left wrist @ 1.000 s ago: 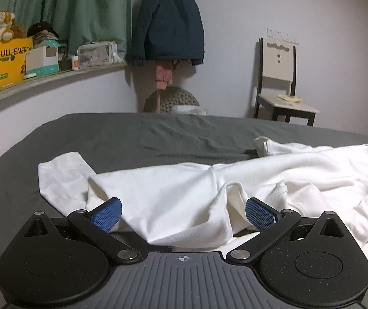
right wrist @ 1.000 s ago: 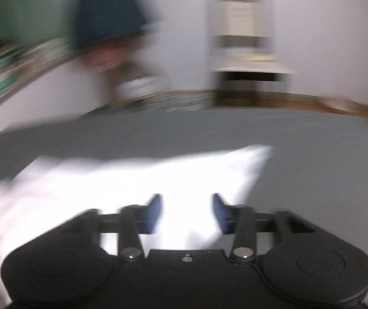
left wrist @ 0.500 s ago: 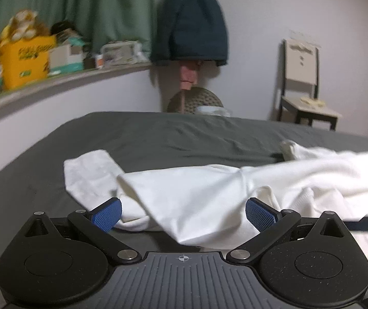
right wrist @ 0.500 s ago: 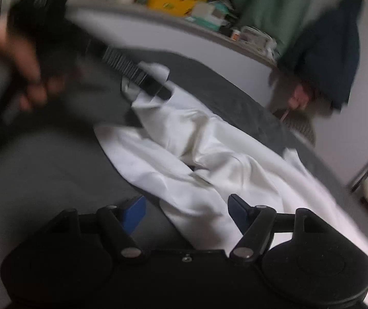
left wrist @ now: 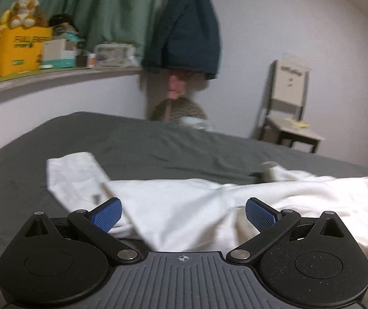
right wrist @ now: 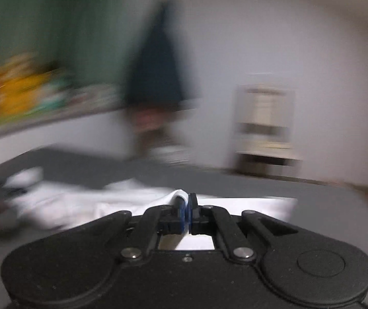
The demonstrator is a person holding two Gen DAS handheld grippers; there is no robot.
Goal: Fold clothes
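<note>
- Here, left wrist view: left gripper [left wrist: 183, 212] fingers spread wide, low over the crumpled white garment [left wrist: 209, 206] on the grey bed [left wrist: 158, 144], likely lining up a grab.
- Right wrist view, blurred: right gripper [right wrist: 187, 204] fingers pinching a garment fold, presumably to lift it.

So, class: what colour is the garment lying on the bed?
White, plain: the garment shows best in the left wrist view, on the dark grey bed.

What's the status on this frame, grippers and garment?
Left gripper open, over white garment. Right gripper shut on a fold of white garment. Garment crumpled on grey bed. Nothing blocking.
</note>
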